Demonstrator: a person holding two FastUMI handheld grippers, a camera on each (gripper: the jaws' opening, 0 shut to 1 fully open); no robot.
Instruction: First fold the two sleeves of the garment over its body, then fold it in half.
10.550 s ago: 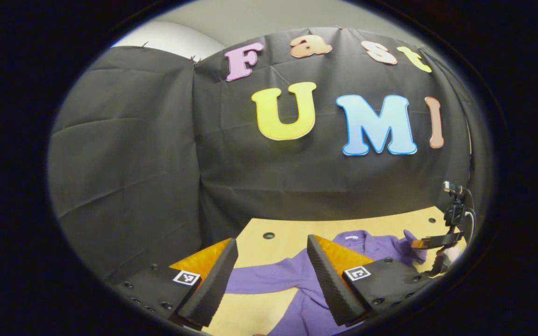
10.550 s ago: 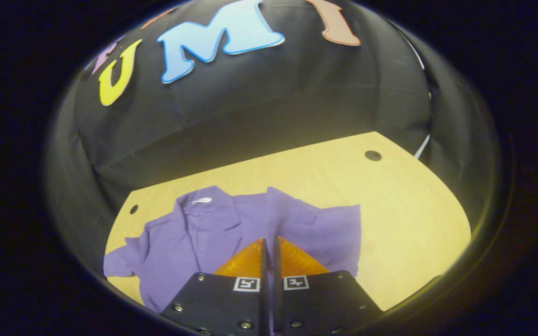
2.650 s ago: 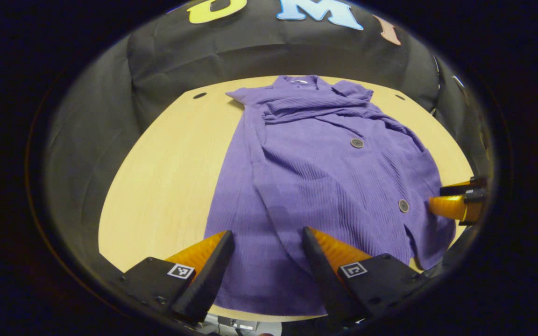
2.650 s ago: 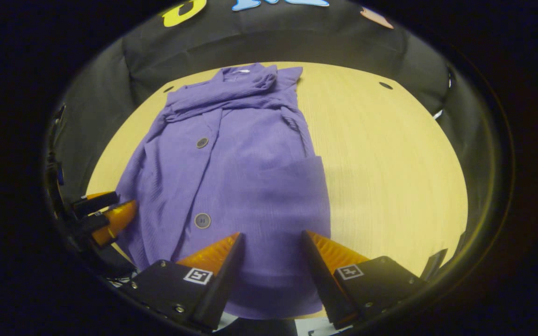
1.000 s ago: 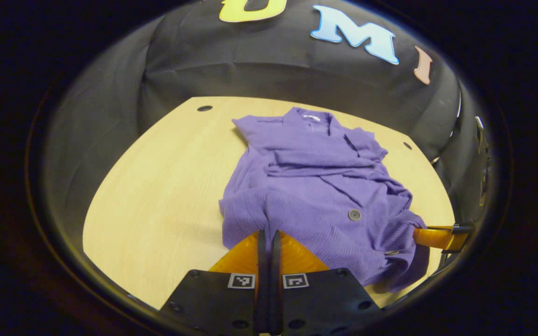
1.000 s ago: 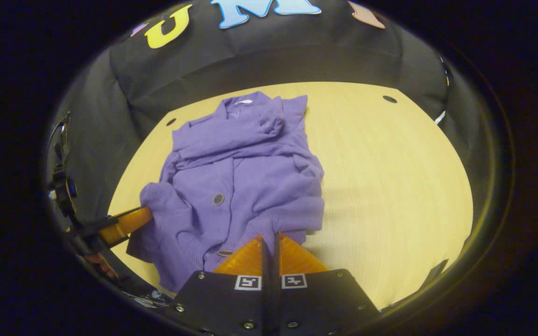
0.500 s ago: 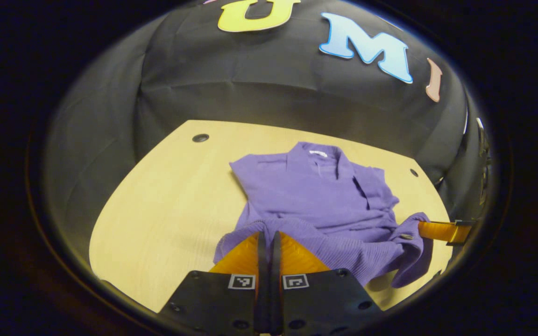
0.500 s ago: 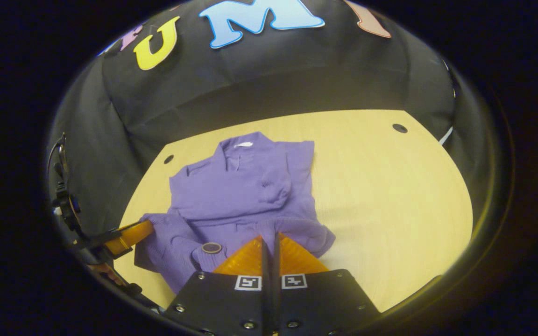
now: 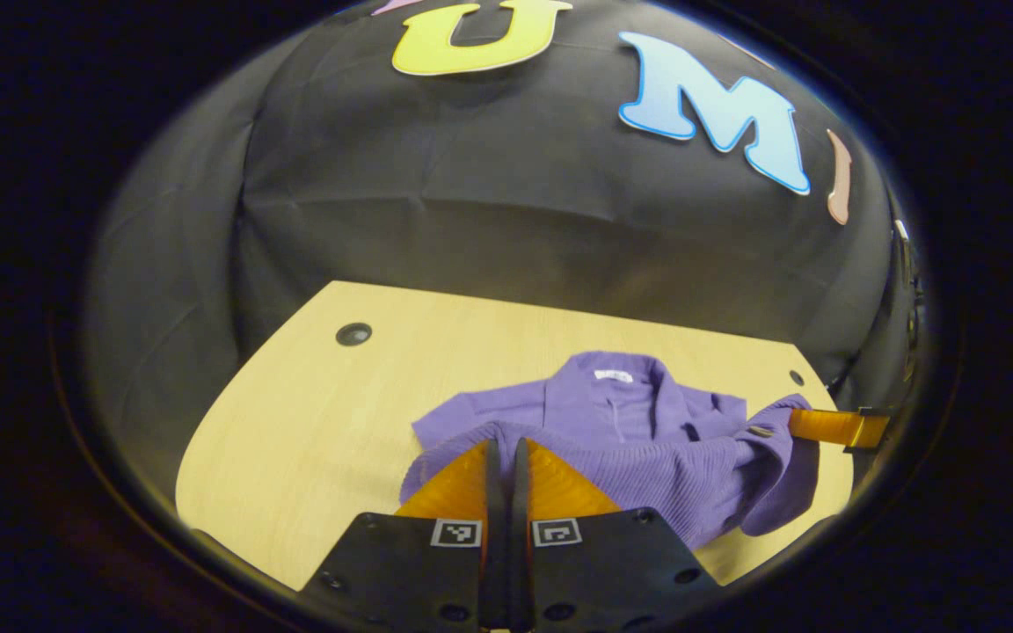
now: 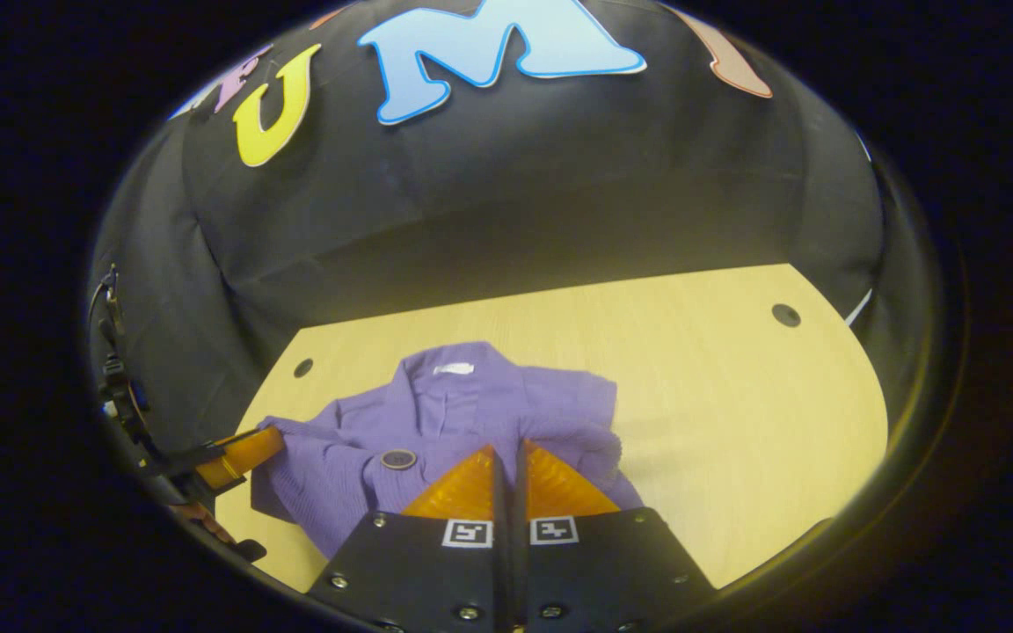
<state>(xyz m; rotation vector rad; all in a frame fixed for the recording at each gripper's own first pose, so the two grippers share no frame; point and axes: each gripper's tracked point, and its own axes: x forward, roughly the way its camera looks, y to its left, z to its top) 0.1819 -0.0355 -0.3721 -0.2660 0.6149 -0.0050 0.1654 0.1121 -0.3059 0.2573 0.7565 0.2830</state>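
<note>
Halving is in hand: left tongs (image 9: 504, 448) and right tongs (image 10: 507, 453), each pinched tight on the hem of the purple ribbed-knit garment (image 9: 612, 440), carry it toward the collar at the far side of the pale wooden desk (image 9: 313, 413). Next move, I judge, is laying the hem on the shoulders and releasing. Folded sleeves lie hidden beneath the lifted cloth.

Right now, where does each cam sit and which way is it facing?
Left gripper view: rides the left gripper, faces the booth wall over the table; own fingers pinch the purple garment hem; right gripper at right edge.
Right gripper view: rides the right gripper, same heading; own fingers pinch the hem; left gripper at left edge.
Shared: garment collar, table, wall.
</note>
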